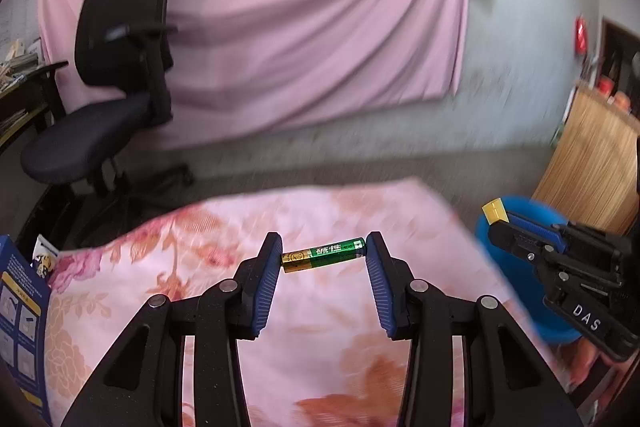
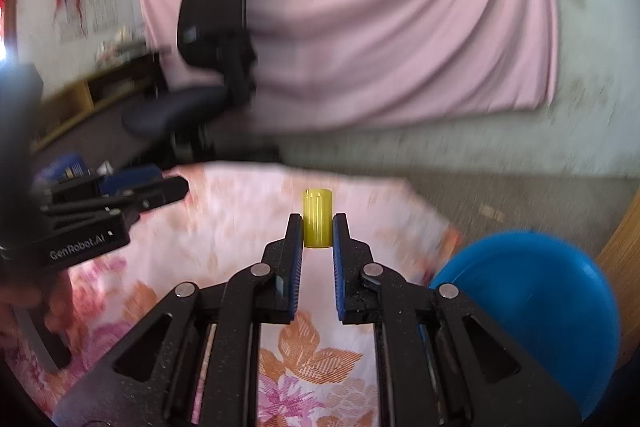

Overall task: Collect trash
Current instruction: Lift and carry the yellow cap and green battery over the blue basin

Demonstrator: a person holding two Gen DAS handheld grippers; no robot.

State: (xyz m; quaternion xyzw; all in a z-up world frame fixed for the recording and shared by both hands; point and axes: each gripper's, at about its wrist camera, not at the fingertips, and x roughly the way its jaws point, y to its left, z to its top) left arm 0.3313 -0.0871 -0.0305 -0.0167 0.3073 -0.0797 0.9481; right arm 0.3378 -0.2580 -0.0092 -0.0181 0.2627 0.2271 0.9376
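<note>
My left gripper [image 1: 323, 255] is shut on a green and gold battery [image 1: 324, 255], clamped end to end between the blue pads and lifted above the floral cloth [image 1: 192, 287]. My right gripper [image 2: 318, 227] is shut on a small yellow cylinder [image 2: 317, 217], which stands upright between its fingertips. In the left wrist view the right gripper [image 1: 498, 217] shows at the right with the yellow cylinder [image 1: 494, 210] at its tip, over a blue bin [image 1: 532, 215]. The blue bin [image 2: 540, 295] lies at the lower right of the right wrist view, beside the table. The left gripper [image 2: 176, 187] shows at that view's left edge.
A black office chair [image 1: 120, 67] stands beyond the table, in front of a pink hanging sheet [image 1: 300, 27]. A blue printed box [image 1: 20, 327] sits at the table's left edge. A wooden cabinet [image 1: 592, 163] stands at the right, behind the bin. Shelves with papers [image 1: 16, 67] are at far left.
</note>
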